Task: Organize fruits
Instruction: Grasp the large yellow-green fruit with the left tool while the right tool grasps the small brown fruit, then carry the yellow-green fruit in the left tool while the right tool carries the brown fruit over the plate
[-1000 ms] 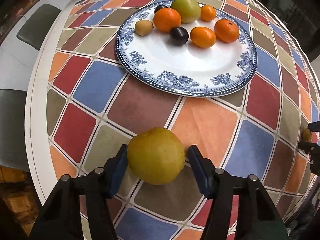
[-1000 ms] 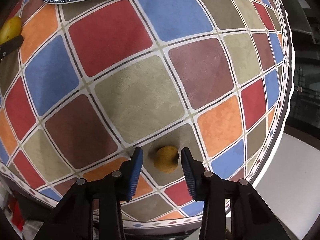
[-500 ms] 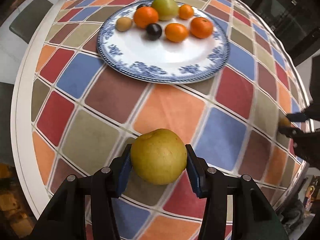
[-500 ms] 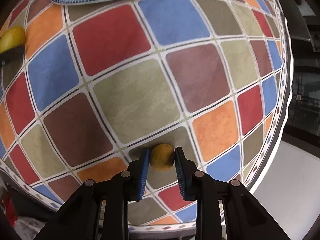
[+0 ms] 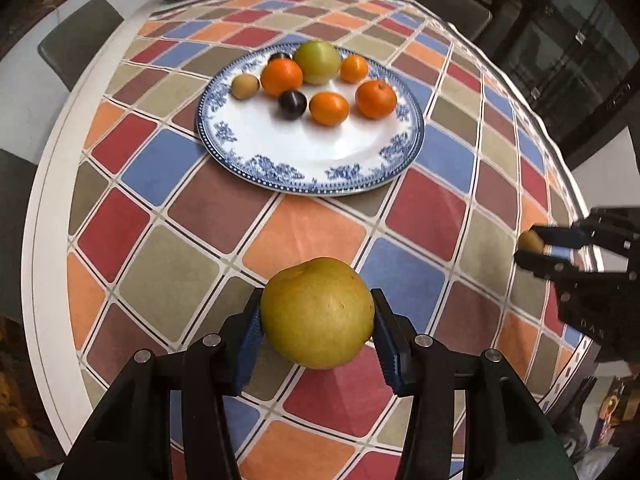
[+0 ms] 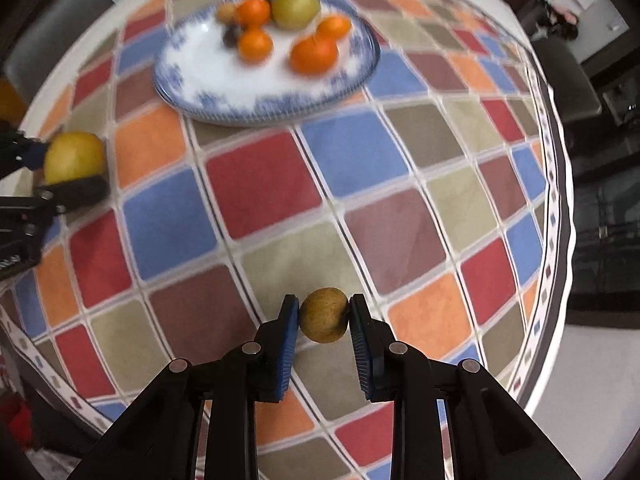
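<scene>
A: Table status?
B: The round table (image 5: pixel 48 184) is covered by a checked cloth (image 5: pixel 304 232) in red, blue, orange and olive. Grey chairs (image 5: pixel 76 40) are seen at the upper left edge of the left wrist view.

A: Plate?
B: A blue-and-white plate (image 5: pixel 316 152) is set in the upper centre of both views. Fruit is grouped on its far half: a green apple (image 5: pixel 317 62), four oranges (image 5: pixel 376 99), a small tan fruit (image 5: pixel 245 87) and two dark plums (image 5: pixel 292 105). The near half of the plate is left bare.

A: Left gripper?
B: A large yellow-green pear (image 5: pixel 318 312) is pinched by the left gripper (image 5: pixel 318 320) at lower centre, pads pressed on both sides. It is held clear of the cloth. In the right wrist view it is seen at the left edge.

A: Right gripper?
B: A small brown-yellow fruit (image 6: pixel 324 315) is clamped between the blue pads of the right gripper (image 6: pixel 324 316), lower centre of its own view. In the left wrist view it is seen at the right edge, near the table rim. That frame is blurred; nothing finer can be told.
</scene>
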Action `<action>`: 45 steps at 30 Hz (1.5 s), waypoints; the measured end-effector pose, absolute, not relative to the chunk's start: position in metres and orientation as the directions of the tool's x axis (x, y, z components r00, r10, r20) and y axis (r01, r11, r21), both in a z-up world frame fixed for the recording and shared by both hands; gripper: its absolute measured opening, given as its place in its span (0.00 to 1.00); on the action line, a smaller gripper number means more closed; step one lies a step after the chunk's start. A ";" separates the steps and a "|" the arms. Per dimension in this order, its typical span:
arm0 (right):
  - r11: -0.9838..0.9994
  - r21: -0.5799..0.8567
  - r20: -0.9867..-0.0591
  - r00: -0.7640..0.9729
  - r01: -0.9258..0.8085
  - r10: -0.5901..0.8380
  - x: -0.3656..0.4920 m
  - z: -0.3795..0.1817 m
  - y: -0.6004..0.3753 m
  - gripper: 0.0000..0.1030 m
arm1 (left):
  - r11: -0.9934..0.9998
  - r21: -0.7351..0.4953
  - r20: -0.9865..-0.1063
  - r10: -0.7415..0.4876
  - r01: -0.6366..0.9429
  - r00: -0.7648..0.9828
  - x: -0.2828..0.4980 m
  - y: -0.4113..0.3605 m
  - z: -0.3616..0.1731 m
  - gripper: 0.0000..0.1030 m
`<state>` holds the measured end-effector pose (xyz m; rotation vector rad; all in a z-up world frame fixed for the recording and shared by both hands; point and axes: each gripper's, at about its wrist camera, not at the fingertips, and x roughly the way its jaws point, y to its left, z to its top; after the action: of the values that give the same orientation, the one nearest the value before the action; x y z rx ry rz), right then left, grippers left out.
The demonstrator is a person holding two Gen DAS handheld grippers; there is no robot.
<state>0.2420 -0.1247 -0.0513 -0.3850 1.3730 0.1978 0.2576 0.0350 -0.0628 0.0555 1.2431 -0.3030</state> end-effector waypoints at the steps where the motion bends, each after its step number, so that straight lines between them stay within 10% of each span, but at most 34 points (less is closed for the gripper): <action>1: 0.929 -0.120 -0.979 0.198 -0.349 -0.053 0.242 -0.049 -0.123 0.26 | 0.960 -0.135 -0.933 -0.206 0.246 0.294 0.257 0.037 -0.061 0.48; 45: 0.920 0.140 -0.774 0.538 -0.367 0.333 0.291 -0.008 -0.114 0.26 | 0.978 -0.092 -0.797 -0.184 0.185 0.576 0.281 0.039 -0.018 0.48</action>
<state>0.2906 -0.1144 -0.0076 -0.0409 0.9120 0.4161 0.2809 0.0388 -0.0175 0.0013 0.9325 -0.2163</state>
